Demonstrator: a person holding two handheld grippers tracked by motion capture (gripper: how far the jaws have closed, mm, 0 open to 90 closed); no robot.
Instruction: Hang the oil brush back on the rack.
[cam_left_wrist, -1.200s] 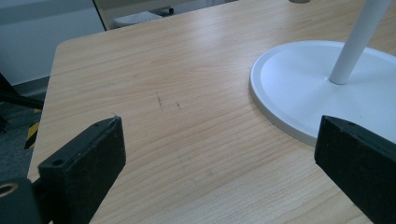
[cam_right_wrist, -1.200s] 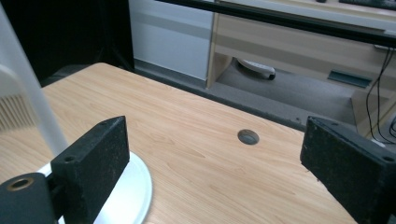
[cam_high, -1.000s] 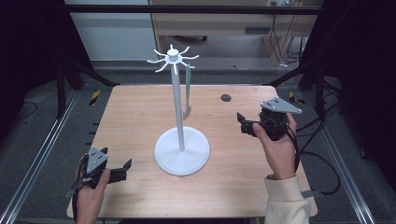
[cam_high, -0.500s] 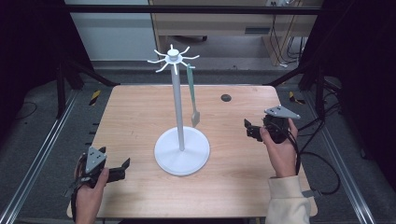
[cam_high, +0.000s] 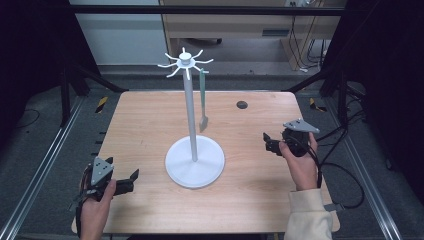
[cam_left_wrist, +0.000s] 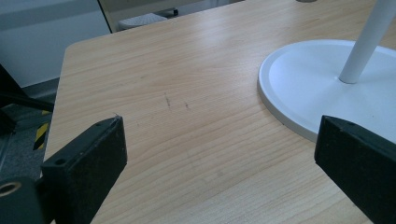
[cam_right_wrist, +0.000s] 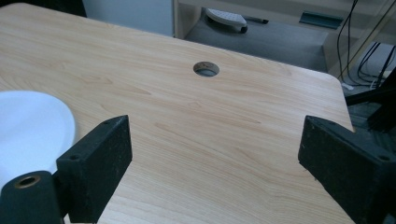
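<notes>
At centre frame in the high view, a slim grey-green spatula (cam_high: 203, 100) hangs from one arm of the white hook stand (cam_high: 194, 161) on the bench (cam_high: 145, 125). We hold the left gripper (cam_high: 131, 176) at lower left and the right gripper (cam_high: 266, 140) at right, both with jaws wide apart and empty. We judge the spatula light, stiff and free to swing, best pinched on its narrow handle just under the hook.
</notes>
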